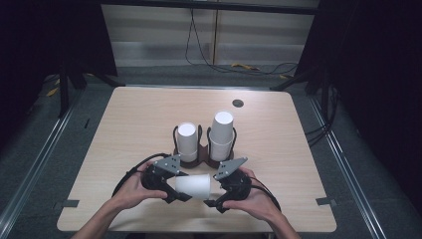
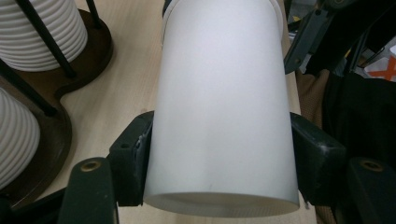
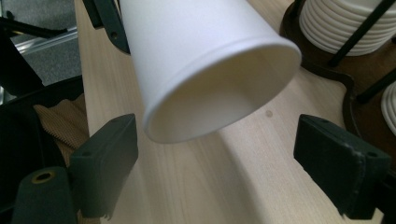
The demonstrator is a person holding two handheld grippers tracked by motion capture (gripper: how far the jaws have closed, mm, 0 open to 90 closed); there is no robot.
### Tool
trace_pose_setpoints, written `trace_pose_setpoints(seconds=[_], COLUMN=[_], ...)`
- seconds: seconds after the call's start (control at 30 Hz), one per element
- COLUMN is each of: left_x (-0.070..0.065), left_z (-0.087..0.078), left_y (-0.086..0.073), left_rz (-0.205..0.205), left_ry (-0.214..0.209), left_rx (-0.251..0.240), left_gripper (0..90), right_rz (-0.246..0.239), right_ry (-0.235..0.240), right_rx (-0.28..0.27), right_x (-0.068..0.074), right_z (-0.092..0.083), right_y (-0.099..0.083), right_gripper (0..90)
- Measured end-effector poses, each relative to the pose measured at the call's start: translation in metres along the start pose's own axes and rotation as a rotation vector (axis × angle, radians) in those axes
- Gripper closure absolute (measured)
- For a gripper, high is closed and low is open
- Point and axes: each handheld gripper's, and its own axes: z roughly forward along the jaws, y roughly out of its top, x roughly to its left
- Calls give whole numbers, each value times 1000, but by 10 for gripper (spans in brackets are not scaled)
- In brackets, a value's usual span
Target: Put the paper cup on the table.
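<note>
One white paper cup (image 1: 195,185) lay sideways, clamped near its base by the left gripper (image 1: 175,191); the right gripper (image 1: 215,198) stood spread wide at its rim.

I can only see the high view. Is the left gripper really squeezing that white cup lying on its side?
Observer: Yes. In the left gripper view both black pads press on the sides of the white cup, near its closed bottom end.
Operator: What about the right gripper? Is it grabbing too?
Observer: Not yet. In the right gripper view its jaws stand wide open, and the cup's open rim hangs between and above them, touching neither pad.
Operator: Are the cups in the holder smooth like this one?
Observer: No. The stacked cups in the dark brown holder have ribbed sides, seen in the left gripper view.
</note>
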Motion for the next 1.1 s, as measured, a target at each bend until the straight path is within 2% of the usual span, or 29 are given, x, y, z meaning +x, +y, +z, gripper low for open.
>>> trace_pose_setpoints(seconds=[0.27, 0.43, 0.53, 0.63, 0.83, 1.1], left_x=[5, 5, 4, 4, 5, 3], left_z=[-3, -2, -2, -2, -2, -1], left_y=[-2, -4, -6, -8, -10, -11], left_rz=[-24, -24, -26, -28, -34, -48], left_ry=[8, 7, 13, 38, 41, 34], left_rx=[-73, -123, -162, -202, -244, -291], left_gripper=[325, 323, 322, 322, 321, 320], right_rz=[44, 65, 75, 80, 89, 93], right_ry=[2, -2, -7, -6, -8, -5], right_rx=[-56, -73, -88, -96, -109, -172], right_x=[-8, -10, -11, -12, -13, -11], right_z=[-2, -3, -5, -6, -7, -10], right_y=[-8, -13, -15, -17, -19, -22], right_gripper=[157, 162, 163, 164, 165, 152])
